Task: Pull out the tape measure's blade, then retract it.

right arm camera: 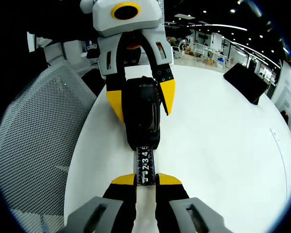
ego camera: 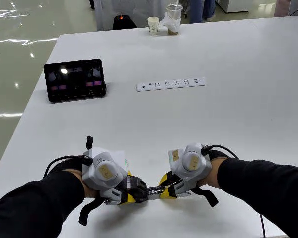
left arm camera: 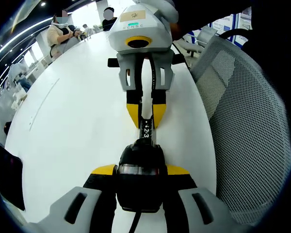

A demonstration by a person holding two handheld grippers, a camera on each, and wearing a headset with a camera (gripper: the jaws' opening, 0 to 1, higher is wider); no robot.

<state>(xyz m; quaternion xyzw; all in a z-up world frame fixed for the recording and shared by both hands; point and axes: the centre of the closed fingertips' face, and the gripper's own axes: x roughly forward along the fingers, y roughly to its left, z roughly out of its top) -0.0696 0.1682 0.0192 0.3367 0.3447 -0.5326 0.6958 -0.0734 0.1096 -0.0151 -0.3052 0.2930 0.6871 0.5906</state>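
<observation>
Left gripper (left arm camera: 140, 171) clamps the black tape measure case (right arm camera: 142, 109) at the near edge of the table (ego camera: 228, 99), anchoring it. Right gripper (right arm camera: 146, 180) is closed on the blade (right arm camera: 145, 162) tip, so that separating the hands extends the blade. Only a short length is out between the two grippers.

Setting: open-plan office or lab hall. Evidence: large white worktable (ego camera: 238, 74) bearing power strip (ego camera: 171, 84), tablet (ego camera: 75, 80) at far left, and paper cups (ego camera: 153, 25) at far edge. Also grey mesh office chair (left arm camera: 247, 121), glossy floor (ego camera: 15, 59), and rows of ceiling lights (right arm camera: 218, 26) over distant desks.
</observation>
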